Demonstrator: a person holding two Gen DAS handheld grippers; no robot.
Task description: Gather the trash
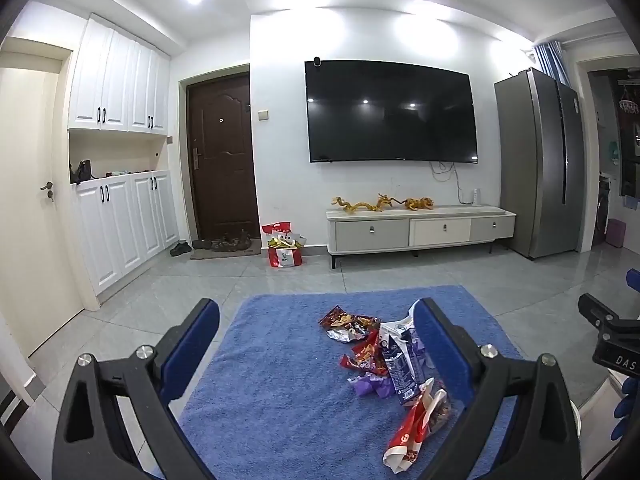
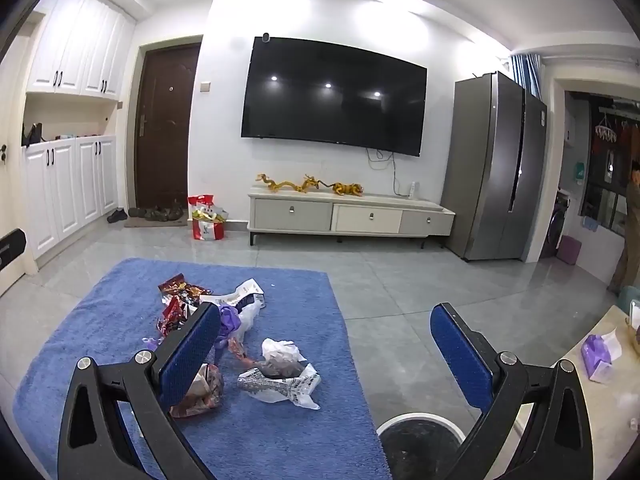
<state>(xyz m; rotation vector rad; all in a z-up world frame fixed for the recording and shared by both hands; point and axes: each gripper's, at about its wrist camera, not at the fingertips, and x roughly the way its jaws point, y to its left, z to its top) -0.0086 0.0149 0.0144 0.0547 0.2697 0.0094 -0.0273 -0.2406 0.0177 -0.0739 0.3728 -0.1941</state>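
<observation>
Both claws (image 1: pixel 316 344) (image 2: pixel 320 354) hang released over wrappers (image 1: pixel 376 352) on the blue rug (image 1: pixel 280 400), bare tile around.

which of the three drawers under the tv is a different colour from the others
The middle drawer of the TV stand: its front is pale cream, while the drawers on either side of it are grey.

We see bare blue pile rug (image 1: pixel 276 380) left of the crumpled snack wrappers (image 1: pixel 376 356). Open grey tile floor (image 2: pixel 400 280) far side; round white-rimmed bin (image 2: pixel 420 440) near right.
</observation>
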